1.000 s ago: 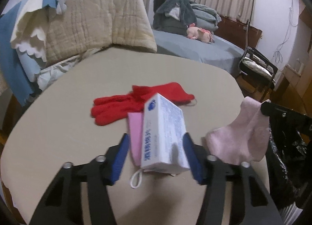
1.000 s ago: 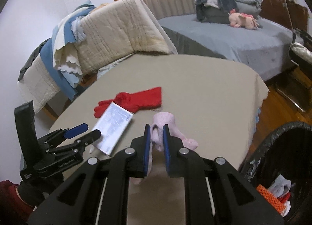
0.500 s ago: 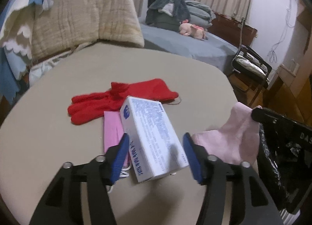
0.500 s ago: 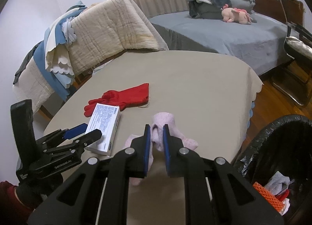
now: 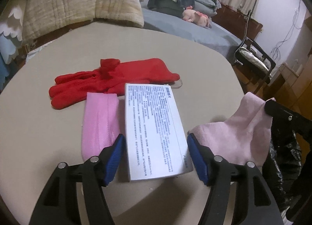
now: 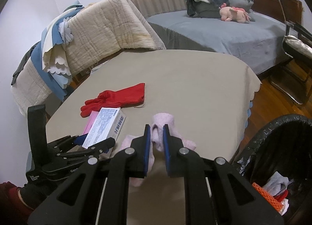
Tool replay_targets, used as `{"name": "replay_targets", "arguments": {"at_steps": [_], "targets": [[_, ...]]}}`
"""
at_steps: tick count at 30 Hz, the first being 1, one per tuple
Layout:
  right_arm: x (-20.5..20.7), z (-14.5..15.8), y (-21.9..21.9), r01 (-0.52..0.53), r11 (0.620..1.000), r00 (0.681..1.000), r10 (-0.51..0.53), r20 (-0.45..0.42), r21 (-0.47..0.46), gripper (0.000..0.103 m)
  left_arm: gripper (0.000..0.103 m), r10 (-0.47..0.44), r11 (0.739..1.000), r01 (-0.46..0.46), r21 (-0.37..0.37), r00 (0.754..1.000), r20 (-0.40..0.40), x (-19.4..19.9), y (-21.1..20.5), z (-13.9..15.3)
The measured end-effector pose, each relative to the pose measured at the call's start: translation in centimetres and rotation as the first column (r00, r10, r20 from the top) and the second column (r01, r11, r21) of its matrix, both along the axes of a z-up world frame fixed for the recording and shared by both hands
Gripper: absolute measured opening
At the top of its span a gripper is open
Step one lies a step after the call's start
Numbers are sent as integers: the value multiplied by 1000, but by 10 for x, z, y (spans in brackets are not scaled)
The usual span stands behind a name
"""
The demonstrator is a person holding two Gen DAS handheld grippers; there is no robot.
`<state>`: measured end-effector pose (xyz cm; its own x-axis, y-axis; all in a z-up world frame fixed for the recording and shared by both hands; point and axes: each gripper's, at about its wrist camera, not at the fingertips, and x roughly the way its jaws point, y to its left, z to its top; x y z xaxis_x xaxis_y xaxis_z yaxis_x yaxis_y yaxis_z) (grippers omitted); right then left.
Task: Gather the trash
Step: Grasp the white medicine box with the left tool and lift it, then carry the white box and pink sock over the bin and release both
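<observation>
Pinching a pale pink sock [image 6: 162, 122], the right gripper [image 6: 157, 137] nears the part-filled trash bin [image 6: 276, 143]; the left gripper [image 5: 155, 153] straddles, jaws spread, the white box [image 5: 154, 129], glove [image 5: 109, 80] and mask [image 5: 100, 119] left.

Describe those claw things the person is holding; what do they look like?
Each is matte black plastic with cut-out arms, silver rivets and two blue ribbed pads. The left gripper has an upright black handle and small white lettering; the right gripper looks alike. A dark glove shows, no cables.

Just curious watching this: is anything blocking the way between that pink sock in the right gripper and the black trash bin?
Nothing visible does. The right gripper holds the pink sock, and the bin stands open just beyond the table edge.
</observation>
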<state>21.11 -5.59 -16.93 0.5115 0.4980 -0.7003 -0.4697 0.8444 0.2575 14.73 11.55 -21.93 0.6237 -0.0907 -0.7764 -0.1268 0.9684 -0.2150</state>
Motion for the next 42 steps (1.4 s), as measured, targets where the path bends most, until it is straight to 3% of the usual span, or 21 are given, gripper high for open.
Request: {"name": "replay_targets", "arguments": {"at_steps": [8, 9, 13, 32, 42], "targets": [[2, 0, -2, 8, 1000, 1000, -8, -2, -4, 12, 64, -14, 996, 16, 92, 1000, -16, 8, -11, -4], [2, -1, -2, 8, 1000, 1000, -8, -2, -3, 12, 58, -13, 995, 15, 94, 1000, -13, 8, -11, -4], [0, 5, -2, 5, 1000, 1000, -5, 10, 3, 12, 57, -24, 998, 22, 62, 999, 29, 2, -10, 3], [-16, 55, -5, 1, 999, 995, -6, 99, 41, 12, 57, -36, 999, 26, 48, 976, 216, -27, -16, 103], [-36, 88, -32, 29, 998, 985, -38, 166, 62, 12, 57, -79, 996, 64, 62, 957, 281, -39, -40, 141]]}}
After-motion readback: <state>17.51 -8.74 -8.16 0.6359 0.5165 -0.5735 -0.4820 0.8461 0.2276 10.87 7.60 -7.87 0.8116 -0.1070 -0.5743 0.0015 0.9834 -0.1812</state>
